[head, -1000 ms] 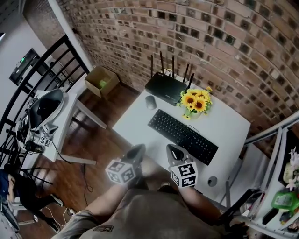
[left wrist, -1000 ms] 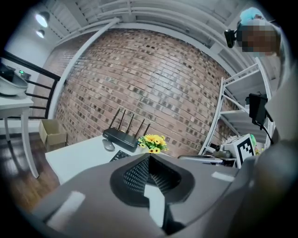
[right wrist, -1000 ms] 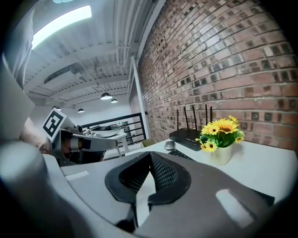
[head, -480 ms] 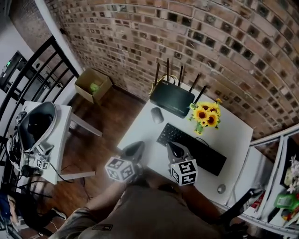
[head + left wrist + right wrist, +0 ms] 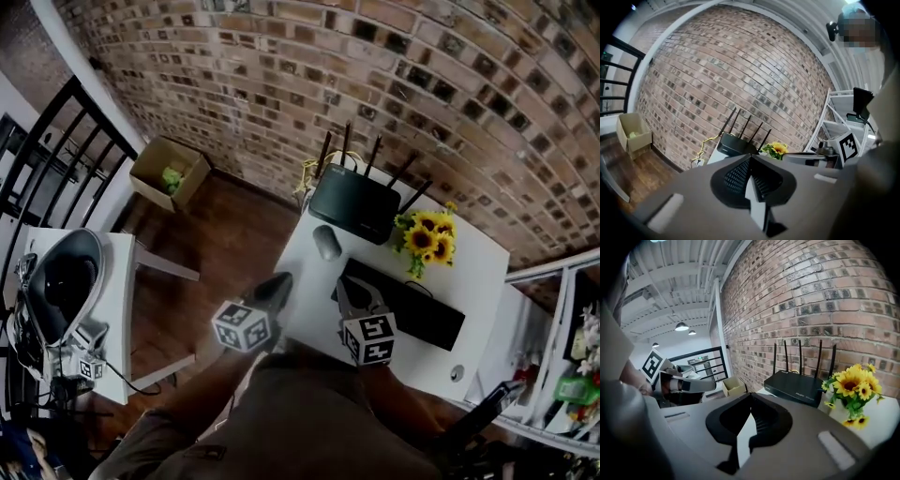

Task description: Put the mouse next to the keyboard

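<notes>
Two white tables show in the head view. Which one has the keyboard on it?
The right-hand table by the brick wall, carrying keyboard, mouse and router; the left table has none.

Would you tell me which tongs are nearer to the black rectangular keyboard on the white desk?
Right. The right tongs, shut, point at the keyboard's nearest end; the left tongs, also shut, sit further left, by the desk's edge.

Dressed in a plain grey-brown shirt (image 5: 300,412). Grey-bodied left gripper (image 5: 279,281) and right gripper (image 5: 346,284), dark and ribbed at the jaws. On each a white cube (image 5: 244,326) with black square markers.
</notes>
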`<action>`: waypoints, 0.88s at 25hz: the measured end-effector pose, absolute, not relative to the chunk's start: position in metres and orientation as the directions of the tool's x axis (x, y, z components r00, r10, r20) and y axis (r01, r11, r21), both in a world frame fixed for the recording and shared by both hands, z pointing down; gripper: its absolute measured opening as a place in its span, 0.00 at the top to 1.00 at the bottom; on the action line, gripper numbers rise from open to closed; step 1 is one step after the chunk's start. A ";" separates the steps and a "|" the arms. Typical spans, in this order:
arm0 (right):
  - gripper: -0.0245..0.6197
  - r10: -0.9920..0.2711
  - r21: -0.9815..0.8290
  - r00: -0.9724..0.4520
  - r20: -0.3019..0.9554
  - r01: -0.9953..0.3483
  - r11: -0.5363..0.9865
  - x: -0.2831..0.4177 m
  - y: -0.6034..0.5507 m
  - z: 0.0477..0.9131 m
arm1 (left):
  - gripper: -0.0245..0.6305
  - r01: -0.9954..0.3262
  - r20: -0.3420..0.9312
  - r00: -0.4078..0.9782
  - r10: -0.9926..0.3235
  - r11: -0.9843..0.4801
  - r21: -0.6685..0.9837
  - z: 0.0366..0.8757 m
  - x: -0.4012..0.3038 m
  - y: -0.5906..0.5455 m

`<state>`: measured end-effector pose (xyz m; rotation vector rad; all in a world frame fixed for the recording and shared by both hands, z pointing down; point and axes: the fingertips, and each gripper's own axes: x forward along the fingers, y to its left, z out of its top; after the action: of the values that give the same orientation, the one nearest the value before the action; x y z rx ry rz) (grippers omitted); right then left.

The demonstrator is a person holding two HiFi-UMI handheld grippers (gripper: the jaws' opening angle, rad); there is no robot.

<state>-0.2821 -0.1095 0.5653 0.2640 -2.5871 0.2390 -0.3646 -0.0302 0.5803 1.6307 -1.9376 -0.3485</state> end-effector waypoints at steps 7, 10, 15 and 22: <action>0.94 -0.137 -0.107 -0.814 0.564 -0.237 0.966 -0.297 -0.126 0.584 | 0.96 -0.792 0.292 -0.077 -0.953 0.236 0.563 0.602 -0.379 -0.047; 0.94 -0.128 -0.106 -0.798 0.589 -0.233 0.967 -0.301 -0.132 0.593 | 0.96 -0.786 0.307 -0.067 -0.949 0.240 0.569 0.609 -0.380 -0.054; 0.94 -0.111 -0.101 -0.772 0.626 -0.222 0.970 -0.315 -0.144 0.611 | 0.96 -0.779 0.327 -0.054 -0.943 0.244 0.577 0.619 -0.385 -0.067; 0.82 -0.077 -0.087 -0.716 0.694 -0.190 0.978 -0.339 -0.154 0.648 | 0.96 -0.764 0.359 -0.059 -0.931 0.274 0.584 0.641 -0.391 -0.062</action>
<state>-0.3392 -0.1535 0.6484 0.1855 -2.3687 0.1953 -0.3911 -0.0620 0.6407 1.5308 -1.8602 -0.3107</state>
